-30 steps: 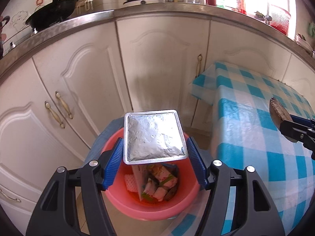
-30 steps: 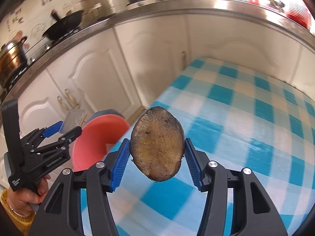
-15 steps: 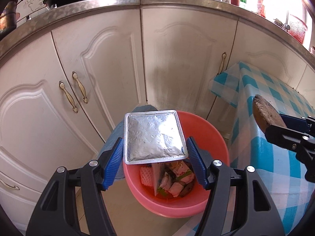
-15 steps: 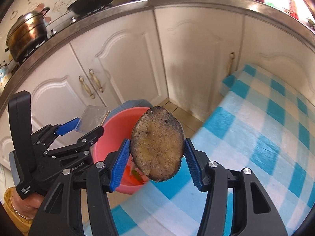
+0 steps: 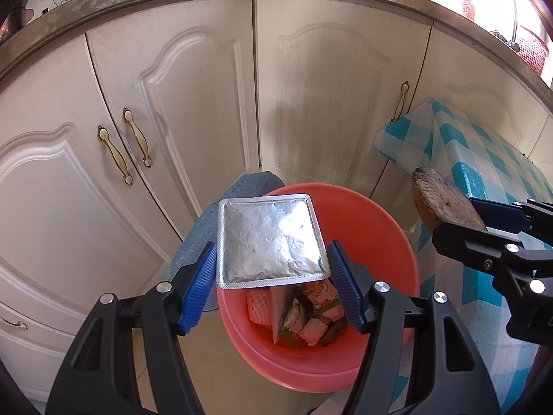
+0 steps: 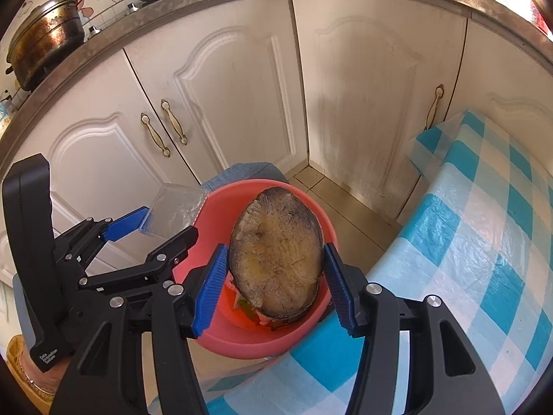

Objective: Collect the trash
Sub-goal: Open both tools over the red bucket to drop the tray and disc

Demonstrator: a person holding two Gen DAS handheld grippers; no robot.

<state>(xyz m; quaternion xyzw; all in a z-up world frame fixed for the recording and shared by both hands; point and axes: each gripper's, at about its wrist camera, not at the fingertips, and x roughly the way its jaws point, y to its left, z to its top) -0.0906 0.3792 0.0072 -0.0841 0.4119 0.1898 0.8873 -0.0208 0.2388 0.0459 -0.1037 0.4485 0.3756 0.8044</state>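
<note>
My left gripper (image 5: 272,285) is shut on a square foil-lidded tray (image 5: 271,240), held over the near rim of a red bucket (image 5: 390,242); the same clear tray (image 6: 174,214) shows in the right wrist view. Inside the bucket lie wrappers and scraps (image 5: 304,314). My right gripper (image 6: 274,290) is shut on a browned, rotten vegetable slice (image 6: 276,256), hanging above the red bucket (image 6: 221,332). That slice (image 5: 446,200) appears at the right of the left wrist view, beside the bucket's rim.
White cabinet doors (image 5: 193,110) with brass handles stand right behind the bucket. A table with a blue checked cloth (image 6: 484,242) borders the bucket on the right. A blue cloth (image 5: 221,207) lies under the bucket. Pots (image 6: 45,41) sit on the counter above.
Both grippers have swung left and down, away from the table. The bucket now lies under the tray and the slice, and the cabinets loom closer.
</note>
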